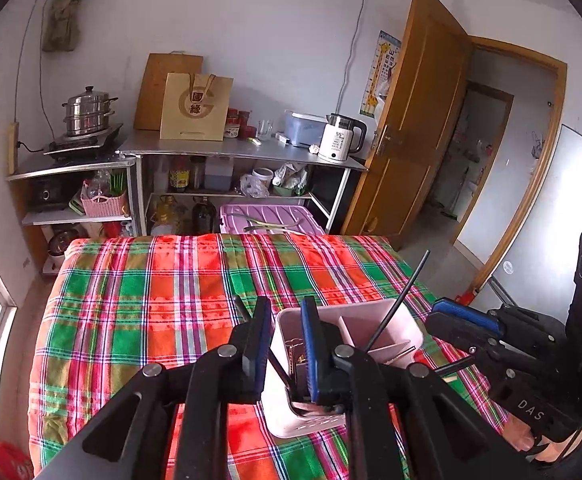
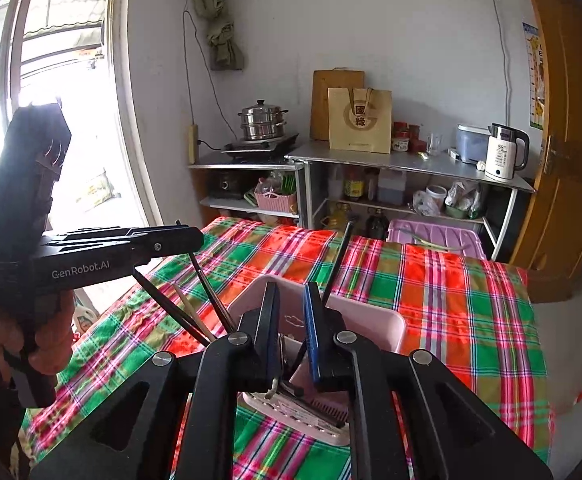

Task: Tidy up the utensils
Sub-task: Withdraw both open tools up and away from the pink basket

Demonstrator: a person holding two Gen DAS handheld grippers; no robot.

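Observation:
A pink divided utensil holder (image 1: 387, 320) stands on the plaid table (image 1: 151, 280). It also shows in the right wrist view (image 2: 367, 320). My left gripper (image 1: 287, 340) hangs just above its left compartment, jaws a little apart, with a thin dark utensil handle (image 1: 281, 372) between them; contact is unclear. A black chopstick (image 1: 397, 302) leans out of the holder. My right gripper (image 2: 293, 332) is over the holder's near end, jaws narrowly apart around metal utensils (image 2: 287, 388). Several chopsticks (image 2: 207, 300) fan out below the left gripper body (image 2: 131, 244).
Steel shelves (image 1: 243, 148) behind the table hold a steamer pot (image 1: 89, 112), paper bag (image 1: 197, 106) and white kettle (image 1: 341, 138). A purple bin lid (image 1: 267, 220) lies past the far table edge. A wooden door (image 1: 419, 120) stands open at right. A window (image 2: 51, 120) is at left.

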